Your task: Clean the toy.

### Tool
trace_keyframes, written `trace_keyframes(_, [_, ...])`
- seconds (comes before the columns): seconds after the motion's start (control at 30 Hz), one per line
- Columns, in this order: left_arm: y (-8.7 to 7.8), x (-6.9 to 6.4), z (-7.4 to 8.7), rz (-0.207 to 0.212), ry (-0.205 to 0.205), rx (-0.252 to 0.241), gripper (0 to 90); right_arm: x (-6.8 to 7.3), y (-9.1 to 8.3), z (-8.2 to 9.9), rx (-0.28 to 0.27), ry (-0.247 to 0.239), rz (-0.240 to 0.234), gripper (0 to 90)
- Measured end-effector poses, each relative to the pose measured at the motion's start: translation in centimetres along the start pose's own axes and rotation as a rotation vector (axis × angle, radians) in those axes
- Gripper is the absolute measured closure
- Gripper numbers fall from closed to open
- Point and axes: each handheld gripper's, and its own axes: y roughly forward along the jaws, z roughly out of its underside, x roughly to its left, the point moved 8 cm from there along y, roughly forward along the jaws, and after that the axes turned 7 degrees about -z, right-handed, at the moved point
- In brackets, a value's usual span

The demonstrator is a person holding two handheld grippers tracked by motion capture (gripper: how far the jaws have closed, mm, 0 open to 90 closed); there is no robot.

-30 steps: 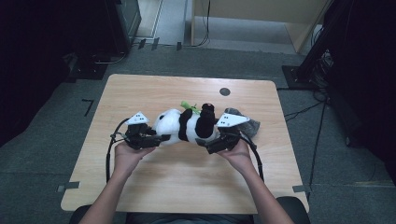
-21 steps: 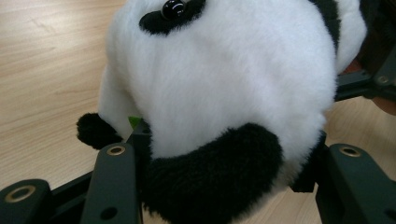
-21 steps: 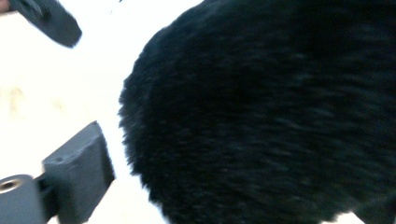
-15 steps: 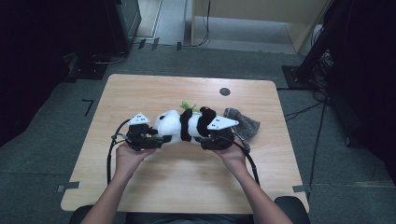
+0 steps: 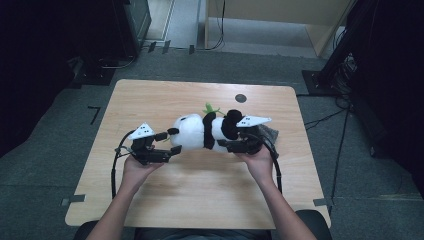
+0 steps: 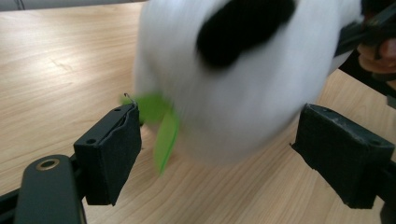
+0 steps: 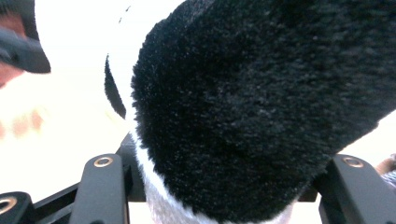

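The plush panda lies on its side near the middle of the wooden bench, between the two tools. The right tool pinches the panda's black-furred end: in the right gripper view the black plush bulges up between the two jaws and fills the gap from one to the other. The left tool stands spread at the panda's white head end. In the left gripper view both black pads are clear of the blurred white fur, which sits just beyond and between them, with a green leaf hanging at the toy's underside. The jaws of the left tool have just been opening, with the head no longer gripped; those of the right tool have just been closing onto the black part.

Compared with a second ago, the left tool has let go of the head it was holding then, and the right tool, which then sat wide beside the toy, now grips it. A dark grey object lies on the bench just behind the right hand.

Both forearms come in from the near edge, the left hand and the right hand each cupped under its tool, the tools pointing inward toward one another.
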Motion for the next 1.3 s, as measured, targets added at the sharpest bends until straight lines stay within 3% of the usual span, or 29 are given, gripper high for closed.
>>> trace_keyframes(0.07, [0.1, -0.4, 0.3, 0.030, -0.005, -0.011, 14.8, 0.1, -0.5, -0.3, -0.026, 0.036, -0.028, 39.9])
trace_keyframes(0.17, [0.4, -1.1, 0.4, 0.024, 0.032, -0.032, 13.5, 1.1, -0.5, -0.4, 0.000, 0.071, -0.112, 37.7])
trace_keyframes(0.23, [0.9, -1.4, 0.5, -0.013, 0.043, -0.033, 9.0, 1.8, 0.0, -0.3, 0.017, 0.092, -0.141, 37.3])
trace_keyframes(0.3, [1.5, -1.4, 1.0, -0.079, 0.060, -0.004, 8.7, 2.2, 0.4, -0.1, 0.029, 0.093, -0.138, 37.0])
trace_keyframes(0.33, [1.8, -1.4, 1.2, -0.093, 0.063, 0.012, 13.2, 2.3, 0.7, 0.0, 0.037, 0.082, -0.126, 36.7])
trace_keyframes(0.4, [1.9, -1.2, 1.3, -0.089, 0.026, 0.024, 25.1, 2.3, 1.1, 0.3, 0.055, 0.066, -0.099, 35.1])
trace_keyframes(0.5, [1.5, -1.0, 0.9, -0.088, -0.010, 0.013, 38.8, 2.0, 1.3, 0.3, 0.042, 0.076, -0.095, 25.2])
trace_keyframes(0.57, [1.4, -0.8, 0.8, -0.074, -0.032, 0.013, 44.7, 1.7, 1.4, 0.1, 0.023, 0.047, -0.071, 17.2])
trace_keyframes(0.63, [1.1, -0.4, 0.7, -0.055, -0.058, 0.016, 48.4, 1.6, 1.5, 0.1, 0.014, 0.032, -0.067, 14.8])
trace_keyframes(0.73, [0.4, 0.3, 0.4, -0.053, -0.076, 0.017, 50.1, 1.8, 1.3, 0.3, 0.011, -0.005, -0.086, 13.9])
trace_keyframes(0.8, [-0.1, 1.1, 0.2, -0.063, -0.108, 0.006, 50.6, 1.8, 0.9, 0.5, -0.005, -0.022, -0.097, 15.1])
trace_keyframes(0.9, [-1.1, 2.1, -0.2, -0.062, -0.174, -0.016, 50.2, 1.3, 0.6, 1.3, 0.020, -0.058, -0.064, 15.1])
trace_keyframes(1.0, [-1.6, 1.6, -0.7, -0.043, -0.165, -0.020, 49.1, 1.4, 1.2, 1.7, 0.026, -0.075, -0.069, 15.1])
trace_keyframes(1.07, [-1.3, 0.8, -0.7, -0.007, -0.153, -0.001, 48.5, 2.1, 1.9, 1.7, 0.024, -0.127, -0.091, 15.1])
trace_keyframes(1.13, [-0.9, 0.2, -0.6, -0.003, -0.141, 0.014, 47.9, 2.9, 2.6, 1.7, 0.021, -0.193, -0.069, 10.9])
trace_keyframes(1.2, [-0.7, 0.1, -0.5, 0.000, -0.150, 0.024, 47.4, 2.7, 3.3, 1.9, 0.050, -0.231, 0.053, 14.2])
trace_keyframes(1.27, [-0.4, 0.2, -0.2, 0.016, -0.173, 0.045, 46.9, 2.7, 3.6, 2.2, 0.057, -0.227, 0.089, 19.0])
trace_keyframes(1.3, [-0.4, 0.3, -0.1, 0.019, -0.185, 0.051, 46.3, 2.5, 3.6, 2.3, 0.045, -0.189, 0.093, 24.8])
